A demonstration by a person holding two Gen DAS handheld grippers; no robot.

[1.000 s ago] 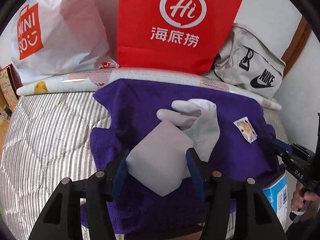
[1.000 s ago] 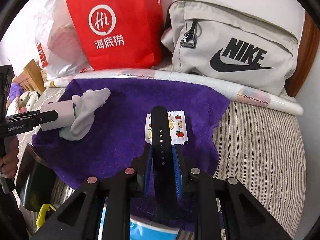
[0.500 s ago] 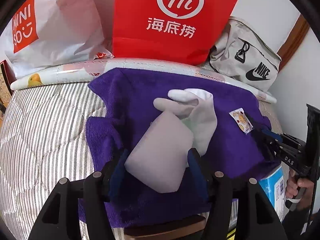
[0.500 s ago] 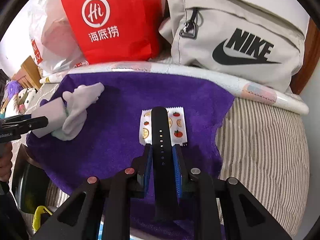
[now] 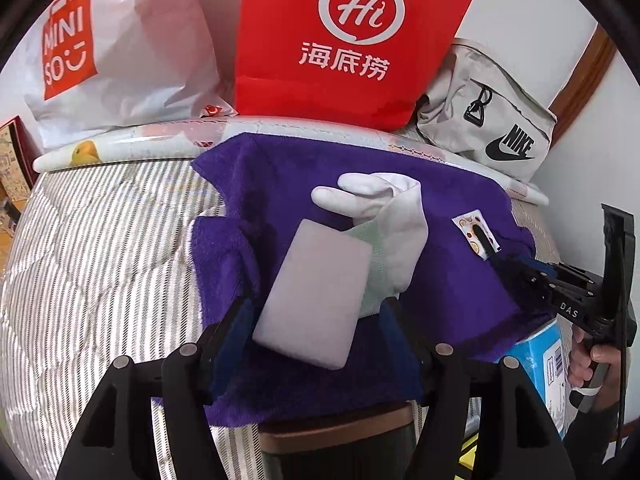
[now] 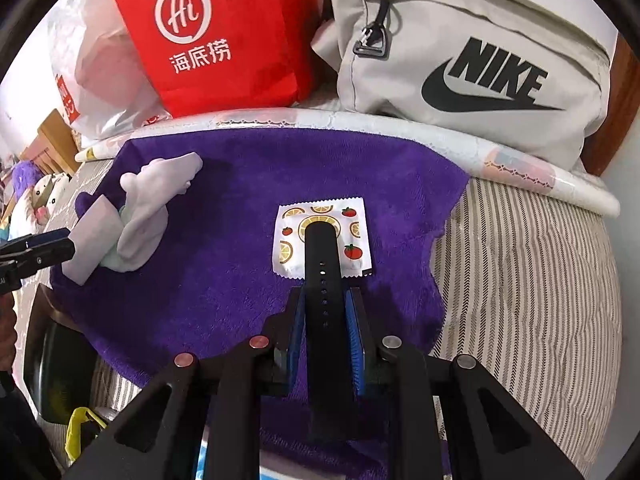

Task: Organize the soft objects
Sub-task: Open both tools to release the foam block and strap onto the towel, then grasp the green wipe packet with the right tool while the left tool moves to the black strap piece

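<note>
Left wrist view: grey sponge (image 5: pixel 320 292) lies on the purple towel (image 5: pixel 448 292), partly over a white sock (image 5: pixel 394 216). Left gripper (image 5: pixel 316 320) jaws have just been opening; sponge sits between them, pads now apart from its sides. Right gripper (image 6: pixel 326 320) is clamped narrow on a black strap (image 6: pixel 323 276), whose tip overlies a fruit-print packet (image 6: pixel 288 236). Towel covers a striped mattress (image 6: pixel 532 280); red bag (image 5: pixel 344 40) stands behind
</note>
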